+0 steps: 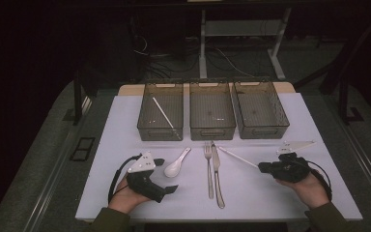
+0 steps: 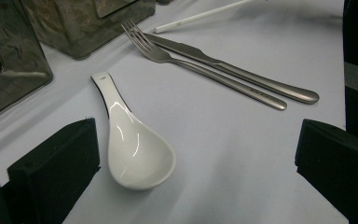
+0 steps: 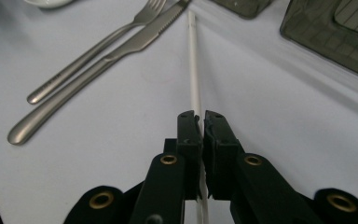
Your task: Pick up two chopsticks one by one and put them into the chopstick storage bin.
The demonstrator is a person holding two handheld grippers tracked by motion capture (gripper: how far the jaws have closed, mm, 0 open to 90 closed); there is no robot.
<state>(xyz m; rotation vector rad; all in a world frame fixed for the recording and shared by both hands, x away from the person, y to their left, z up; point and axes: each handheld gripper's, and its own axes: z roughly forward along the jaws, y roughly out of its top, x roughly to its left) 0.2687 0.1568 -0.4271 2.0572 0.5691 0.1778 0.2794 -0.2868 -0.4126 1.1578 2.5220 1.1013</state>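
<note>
A thin white chopstick (image 1: 237,157) runs from beside the knife's tip back to my right gripper (image 1: 262,167), which is shut on its near end. In the right gripper view the two jaws pinch the chopstick (image 3: 194,70), and my right gripper (image 3: 201,117) points along it. A white ceramic spoon (image 1: 176,164) lies bowl up just right of my left gripper (image 1: 165,175), which stands open. In the left gripper view the spoon (image 2: 135,144) lies between the wide-apart jaws of my left gripper (image 2: 198,156). A steel fork (image 1: 208,166) and knife (image 1: 216,171) lie side by side mid-table.
Three dark see-through bins (image 1: 212,113) stand in a row at the back of the white table (image 1: 116,145). The left bin (image 1: 145,116) holds another white chopstick (image 1: 164,115). Dark floor, cables and desk legs lie beyond the table.
</note>
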